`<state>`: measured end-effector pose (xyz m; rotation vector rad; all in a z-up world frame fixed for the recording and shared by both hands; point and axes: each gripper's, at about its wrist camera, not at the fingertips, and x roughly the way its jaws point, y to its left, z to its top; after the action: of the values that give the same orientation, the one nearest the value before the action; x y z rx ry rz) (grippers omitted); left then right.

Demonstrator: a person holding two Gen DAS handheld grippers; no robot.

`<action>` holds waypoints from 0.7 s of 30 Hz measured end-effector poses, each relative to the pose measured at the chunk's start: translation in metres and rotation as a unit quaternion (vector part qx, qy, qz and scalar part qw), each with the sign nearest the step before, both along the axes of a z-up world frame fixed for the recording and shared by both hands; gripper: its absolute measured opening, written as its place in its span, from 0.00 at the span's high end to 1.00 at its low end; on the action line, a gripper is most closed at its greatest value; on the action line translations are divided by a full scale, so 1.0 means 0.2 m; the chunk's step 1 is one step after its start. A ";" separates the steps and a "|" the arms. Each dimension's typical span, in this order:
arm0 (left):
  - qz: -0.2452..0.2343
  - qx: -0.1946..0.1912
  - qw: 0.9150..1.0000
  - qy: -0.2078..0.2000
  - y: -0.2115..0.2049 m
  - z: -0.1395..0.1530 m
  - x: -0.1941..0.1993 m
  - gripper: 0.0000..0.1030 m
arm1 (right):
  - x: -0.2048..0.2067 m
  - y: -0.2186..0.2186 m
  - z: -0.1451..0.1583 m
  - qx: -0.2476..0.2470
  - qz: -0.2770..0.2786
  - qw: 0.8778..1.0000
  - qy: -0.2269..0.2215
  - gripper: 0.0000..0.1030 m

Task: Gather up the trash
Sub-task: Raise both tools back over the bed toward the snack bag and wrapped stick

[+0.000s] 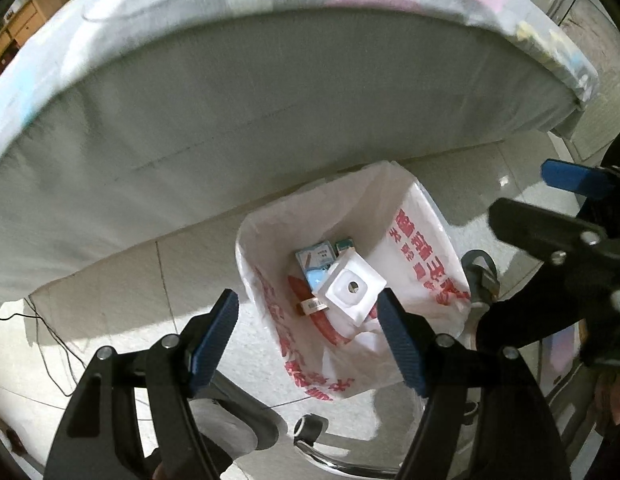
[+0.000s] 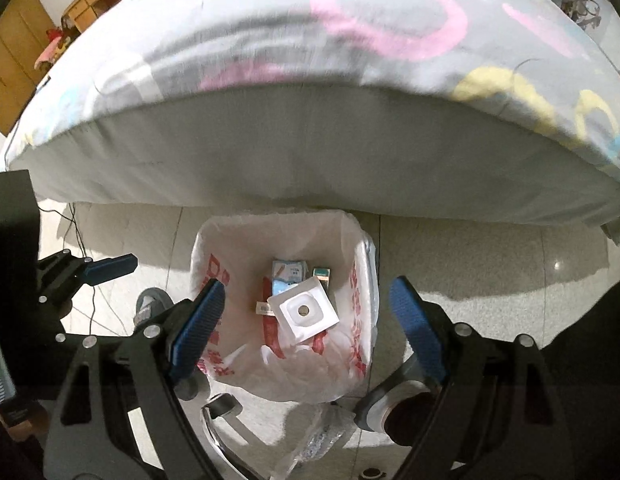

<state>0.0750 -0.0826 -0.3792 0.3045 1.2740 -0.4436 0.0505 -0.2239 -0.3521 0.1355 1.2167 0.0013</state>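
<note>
The white square packet (image 2: 303, 311) lies in the bag-lined bin (image 2: 366, 248), on top of small cartons (image 2: 287, 272), straight ahead between my right gripper (image 2: 305, 320) fingers. Both grippers are spread and empty; my left gripper (image 1: 307, 336) frames the same bin. I judge this drop finished. Next I must find more trash, perhaps on the bed (image 2: 310, 60) beyond.

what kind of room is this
Most likely a bedroom: a bed with a patterned sheet fills the view, a lined trash bin stands on the tiled floor beside it, and wooden cabinets sit behind.
</note>
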 end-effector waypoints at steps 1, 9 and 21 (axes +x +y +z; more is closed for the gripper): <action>0.000 0.002 1.000 -0.005 0.00 0.02 0.00 0.32 | -0.01 0.00 0.02 0.001 -0.002 1.000 -0.004 0.20; 0.004 0.013 0.999 -0.052 0.00 0.18 -0.02 0.26 | -0.09 -0.06 0.25 0.012 -0.015 0.999 -0.038 0.20; 0.060 -0.028 0.989 -0.130 0.10 0.49 0.01 0.16 | -0.19 -0.10 0.69 0.001 -0.022 0.993 -0.117 0.20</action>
<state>0.0764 -0.0627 -0.2820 0.2285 1.0176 -0.3237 0.0118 -0.2432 -0.2138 0.1586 0.9785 -0.0199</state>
